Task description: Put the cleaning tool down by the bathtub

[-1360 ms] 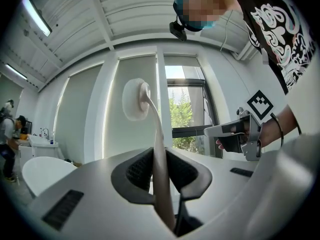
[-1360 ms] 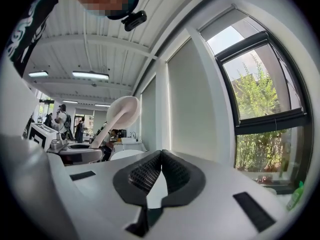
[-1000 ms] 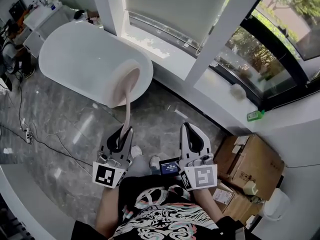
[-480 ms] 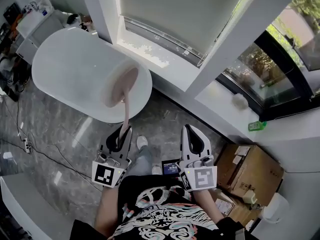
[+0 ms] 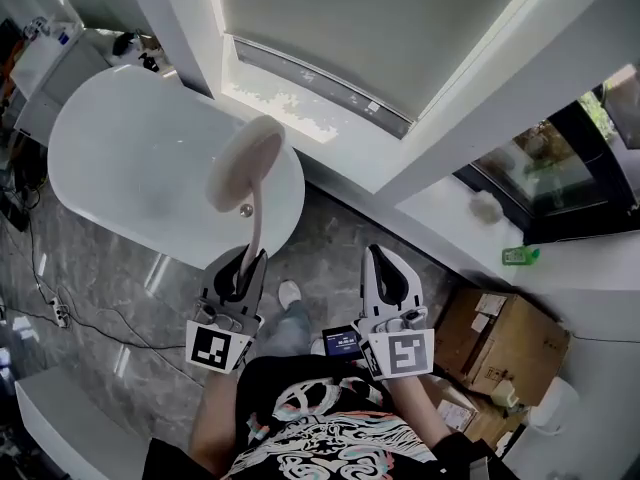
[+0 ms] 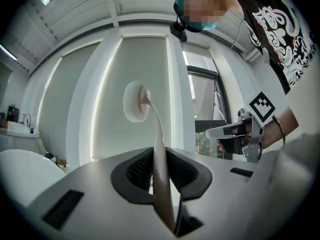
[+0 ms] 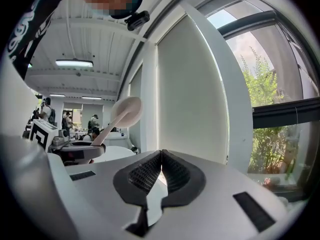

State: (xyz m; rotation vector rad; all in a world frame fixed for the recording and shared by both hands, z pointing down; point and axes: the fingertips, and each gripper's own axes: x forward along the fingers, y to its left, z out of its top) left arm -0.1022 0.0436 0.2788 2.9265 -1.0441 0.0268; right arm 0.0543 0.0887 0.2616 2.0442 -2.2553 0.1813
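My left gripper is shut on the pale pink handle of the cleaning tool, a long stick with a round white pad head. In the head view the head hangs over the near end of the white bathtub. The left gripper view shows the handle clamped between the dark pads, with the round head out ahead against the window blind. My right gripper is shut with nothing in it, its pads meeting; it is level with the left one, and the tool shows at its left.
A white window sill and pillars run behind the tub. Cardboard boxes stand at the right by the glass. Cables trail over the grey marble floor. A sink counter lies beyond the tub's far end.
Both grippers and the tool have travelled forward toward the tub; the pad head now hangs further over the tub's end. Neither gripper's jaws have changed.
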